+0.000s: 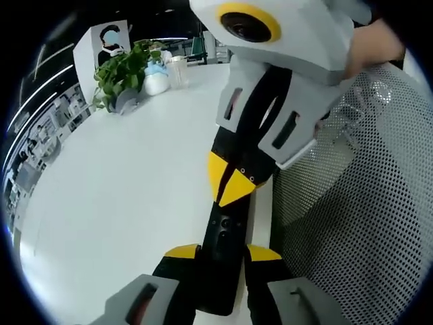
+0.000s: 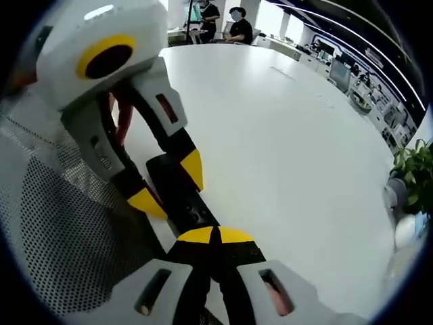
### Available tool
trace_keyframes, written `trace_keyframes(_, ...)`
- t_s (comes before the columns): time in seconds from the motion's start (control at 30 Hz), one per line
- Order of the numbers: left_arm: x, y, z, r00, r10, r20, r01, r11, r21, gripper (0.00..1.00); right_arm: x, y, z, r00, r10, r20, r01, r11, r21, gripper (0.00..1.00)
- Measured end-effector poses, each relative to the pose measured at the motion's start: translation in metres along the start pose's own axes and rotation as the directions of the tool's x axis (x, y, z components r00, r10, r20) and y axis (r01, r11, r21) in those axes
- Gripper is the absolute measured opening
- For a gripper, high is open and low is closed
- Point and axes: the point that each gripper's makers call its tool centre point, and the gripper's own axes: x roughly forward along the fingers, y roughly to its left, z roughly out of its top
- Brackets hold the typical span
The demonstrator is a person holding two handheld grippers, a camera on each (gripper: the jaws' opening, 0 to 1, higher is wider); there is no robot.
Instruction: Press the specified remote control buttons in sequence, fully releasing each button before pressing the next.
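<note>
While both tools meet over one object, the details run as follows.

Remote: a long black remote control (image 1: 222, 261) lies at the edge of the white bench (image 1: 115, 196), beside a perforated mesh chair back (image 1: 365, 223). In the right gripper view the remote (image 2: 177, 193) runs from the centre toward 11 o'clock.

Left gripper: its yellow-tipped fingers (image 1: 181, 252) are spread, one on each side of the remote's near end; whether they touch it I cannot tell. Seen from the right gripper view, the left gripper (image 2: 169, 183) comes in from 10 o'clock, straddling the remote.

Right gripper: its fingers (image 2: 196, 235) are pressed together, tips meeting on top of the remote at 6 o'clock. In the left gripper view the right gripper (image 1: 230, 177) reaches down from 12 o'clock, its yellow tips closed on the remote's upper face.

Background: a potted plant (image 1: 122, 74) stands at 11 o'clock in the left gripper view, with a white jar (image 1: 155, 82) just beside it. Two people (image 2: 223, 24) are at the bench's far end at 12 o'clock in the right gripper view.
</note>
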Motion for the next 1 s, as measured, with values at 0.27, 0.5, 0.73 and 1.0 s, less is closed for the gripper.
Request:
trace_keyframes(0.27,-0.002,-0.001,-0.005,0.998,-0.039,-0.042,0.039,0.999,0.011,0.25,0.000,0.001,-0.001,0.999,0.044,-0.013,-0.044,0.999,0.028,0.00)
trace_keyframes(0.5,-0.004,-0.001,-0.007,0.994,-0.067,-0.084,0.068,0.998,0.005,0.25,0.000,0.001,-0.002,0.996,0.088,0.000,-0.087,0.995,0.043,0.00)
trace_keyframes(0.73,-0.008,0.000,-0.014,0.989,-0.103,-0.107,0.104,0.995,0.007,0.24,0.001,0.003,-0.001,0.996,0.090,-0.014,-0.090,0.996,0.005,0.00)
trace_keyframes(1.0,-0.013,0.001,-0.016,0.982,-0.154,-0.105,0.148,0.987,-0.062,0.24,0.002,0.002,0.000,0.995,0.101,-0.028,-0.099,0.993,0.057,0.00)
